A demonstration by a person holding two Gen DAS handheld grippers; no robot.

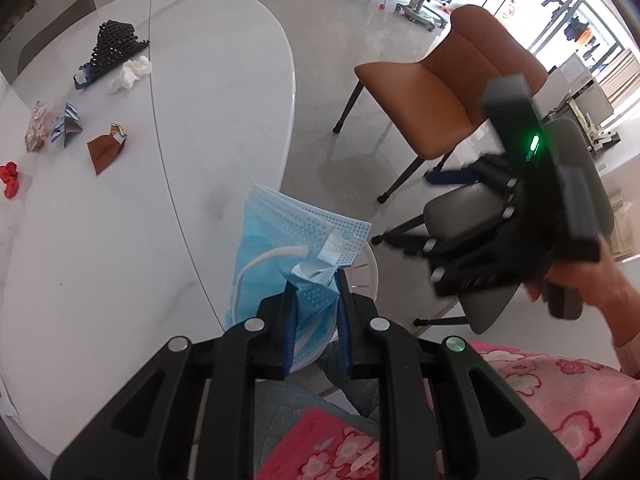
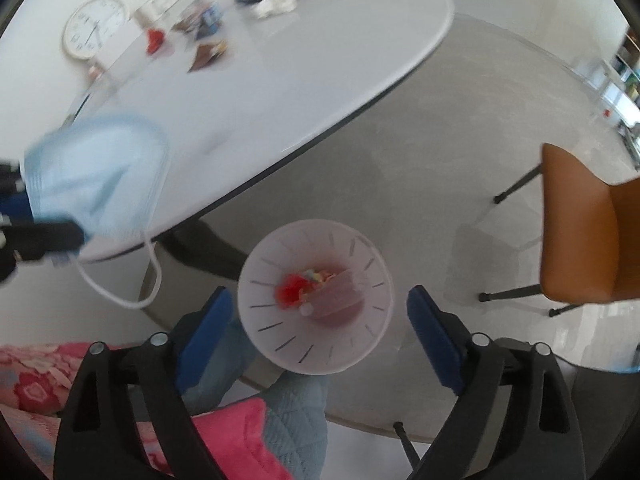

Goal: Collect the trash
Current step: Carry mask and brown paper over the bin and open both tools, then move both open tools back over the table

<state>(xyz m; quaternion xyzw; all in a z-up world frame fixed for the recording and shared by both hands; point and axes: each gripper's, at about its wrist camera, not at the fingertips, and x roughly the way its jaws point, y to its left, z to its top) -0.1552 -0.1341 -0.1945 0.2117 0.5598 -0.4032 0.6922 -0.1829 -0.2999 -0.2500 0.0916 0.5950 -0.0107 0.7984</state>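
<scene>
My left gripper (image 1: pixel 316 280) is shut on a blue face mask (image 1: pixel 280 232) and holds it at the edge of the white table (image 1: pixel 120 240); the mask also shows in the right wrist view (image 2: pixel 96 176), its ear loop hanging. My right gripper (image 2: pixel 320 312) is open and empty above a white trash bin (image 2: pixel 316 296) on the floor, which holds red and mixed scraps. It also shows in the left wrist view (image 1: pixel 452 180), held off the table's edge. On the table lie a black mesh piece (image 1: pixel 114 46), white tissue (image 1: pixel 130 76), brown wrapper (image 1: pixel 106 150), blue wrapper (image 1: pixel 68 124), and red scrap (image 1: pixel 10 180).
A brown chair (image 1: pixel 440 84) stands on the floor right of the table, a dark grey chair (image 1: pixel 480 240) closer in. A clock (image 2: pixel 94 26) and a cup (image 2: pixel 146 14) stand at the table's far side. My lap in pink floral cloth (image 1: pixel 520 400) is below.
</scene>
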